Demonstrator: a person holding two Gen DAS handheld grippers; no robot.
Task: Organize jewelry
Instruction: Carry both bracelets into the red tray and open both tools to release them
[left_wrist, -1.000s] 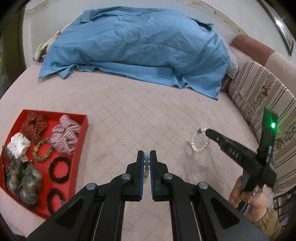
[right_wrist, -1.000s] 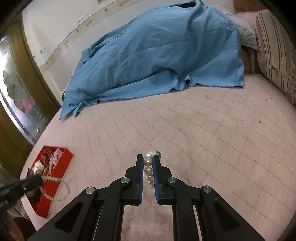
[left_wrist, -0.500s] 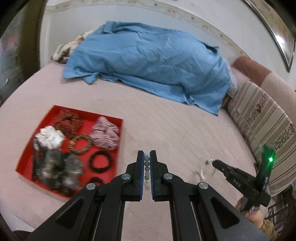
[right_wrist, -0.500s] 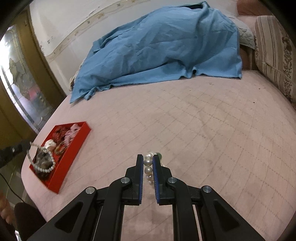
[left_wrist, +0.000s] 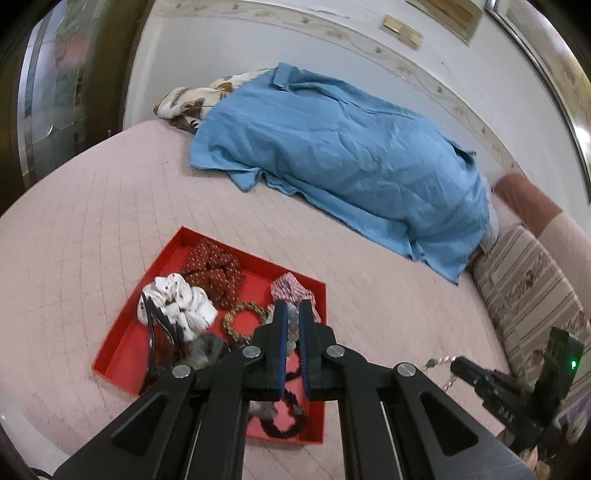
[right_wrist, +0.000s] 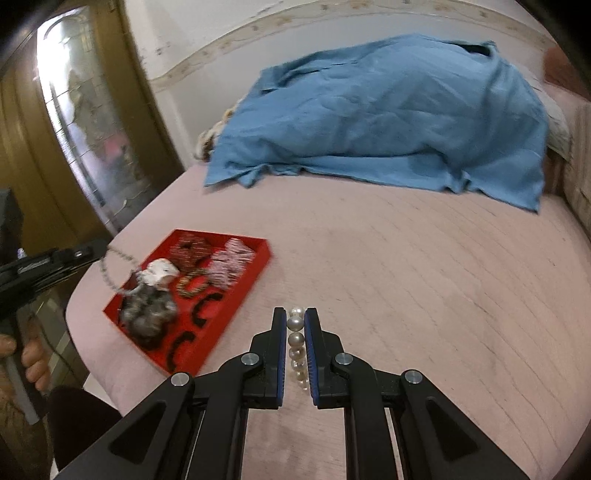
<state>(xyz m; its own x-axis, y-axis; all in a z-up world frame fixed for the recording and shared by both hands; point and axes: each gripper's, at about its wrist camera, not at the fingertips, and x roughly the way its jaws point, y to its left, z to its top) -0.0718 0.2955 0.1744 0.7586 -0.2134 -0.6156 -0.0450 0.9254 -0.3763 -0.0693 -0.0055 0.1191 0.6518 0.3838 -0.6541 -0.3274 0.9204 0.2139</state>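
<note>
Both grippers carry beads above the pink quilted bed (right_wrist: 424, 277). The left gripper (left_wrist: 293, 325) has its jaws pinched nearly together on a grey bead bracelet (left_wrist: 293, 326), hovering right over the red tray (left_wrist: 122, 350) among the scrunchies (left_wrist: 177, 302); from the right wrist view that bracelet's loop dangles over the tray's near-left corner. The right gripper (right_wrist: 295, 325) is clamped just as narrowly on a pearl bracelet (right_wrist: 296, 339), held above bare quilt to the right of the tray. A blue sheet (left_wrist: 332, 155) is heaped further back.
</note>
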